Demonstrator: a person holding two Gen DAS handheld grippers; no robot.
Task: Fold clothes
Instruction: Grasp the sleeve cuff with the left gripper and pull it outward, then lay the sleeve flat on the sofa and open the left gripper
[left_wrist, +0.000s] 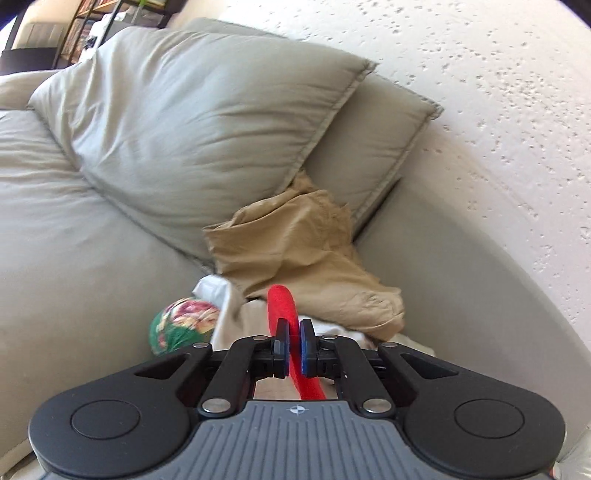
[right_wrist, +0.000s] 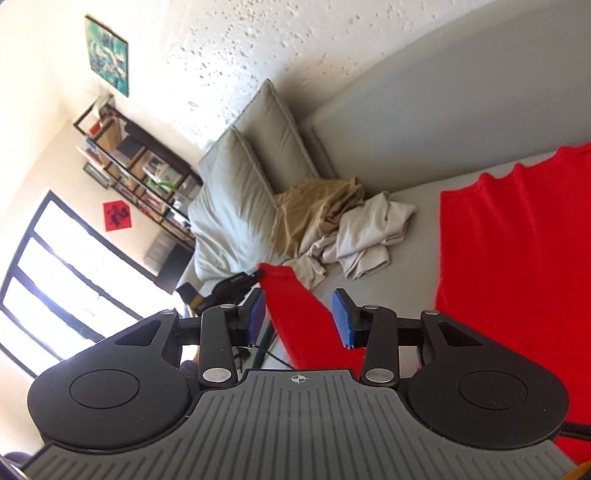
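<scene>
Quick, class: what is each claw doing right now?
Left claw: closed, pinching a fold of the red fabric garment.
Right claw: open, with red fabric lying between its blue pads, not gripped.

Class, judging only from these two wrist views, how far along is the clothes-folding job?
Done: nothing shows as neatly folded.
In hand: the left gripper is shut on an edge of the red garment, which lies spread over the bed; the right gripper is open, with red fabric between its jaws but not pinched.
Left: the tan garment and white garment lie crumpled beside the pillows, plus a floral piece.
</scene>
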